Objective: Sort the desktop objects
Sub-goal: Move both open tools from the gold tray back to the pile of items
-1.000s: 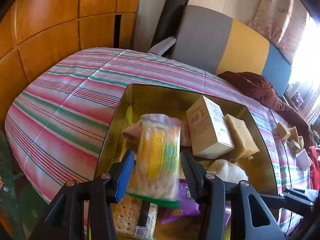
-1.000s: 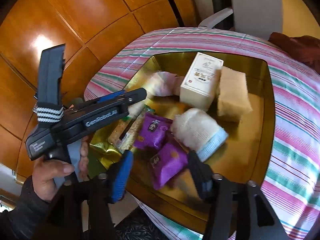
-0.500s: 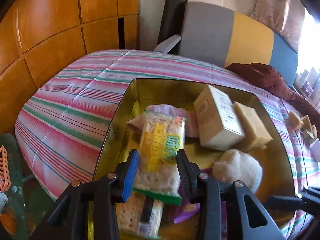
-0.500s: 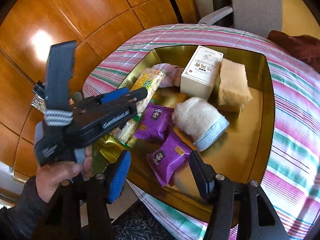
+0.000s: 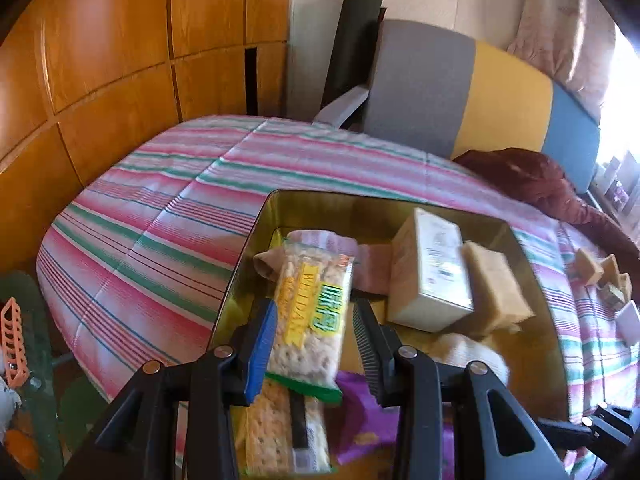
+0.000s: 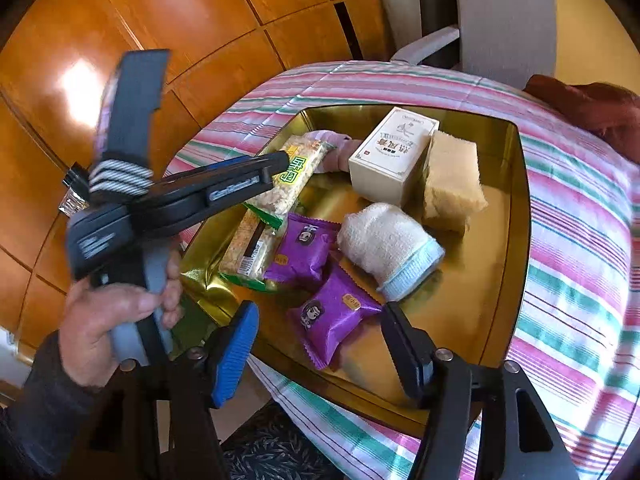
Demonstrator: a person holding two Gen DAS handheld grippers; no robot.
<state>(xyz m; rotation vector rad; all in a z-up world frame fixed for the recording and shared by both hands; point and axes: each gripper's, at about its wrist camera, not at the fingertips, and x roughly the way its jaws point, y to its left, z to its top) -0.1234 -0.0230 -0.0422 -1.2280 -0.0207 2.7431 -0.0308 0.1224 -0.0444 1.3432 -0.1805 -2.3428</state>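
Left wrist view: the left gripper (image 5: 310,330) is clamped on the cracker packet (image 5: 310,312), pads pressing its long sides near the lower half, the packet raised just above the gold tray (image 5: 248,264). The packet looks light; its film is crinkly and likely slippery, the crackers inside brittle, so a mid-length pinch across the width seems the safer hold, with modest squeeze. Right wrist view: the right gripper (image 6: 320,354) hangs over the tray's near edge with its jaws opening, nothing pressed between them; a purple snack pouch (image 6: 332,314) lies in the tray below the gap. Inside the tray, working outward from that pouch: a second purple pouch (image 6: 302,250) just beyond it, a flat cracker pack (image 6: 248,248) toward the tray's left side, a rolled white sock (image 6: 390,248) touching on the right. Toward the tray's far wall sit a white carton (image 6: 394,156) and a tan sponge block (image 6: 452,178) side by side, with a pink cloth (image 6: 334,152) at the far-left corner. The tray rests on a striped cloth (image 6: 580,240). A hand (image 6: 116,316) grips the left tool's handle beside the tray's left rim.
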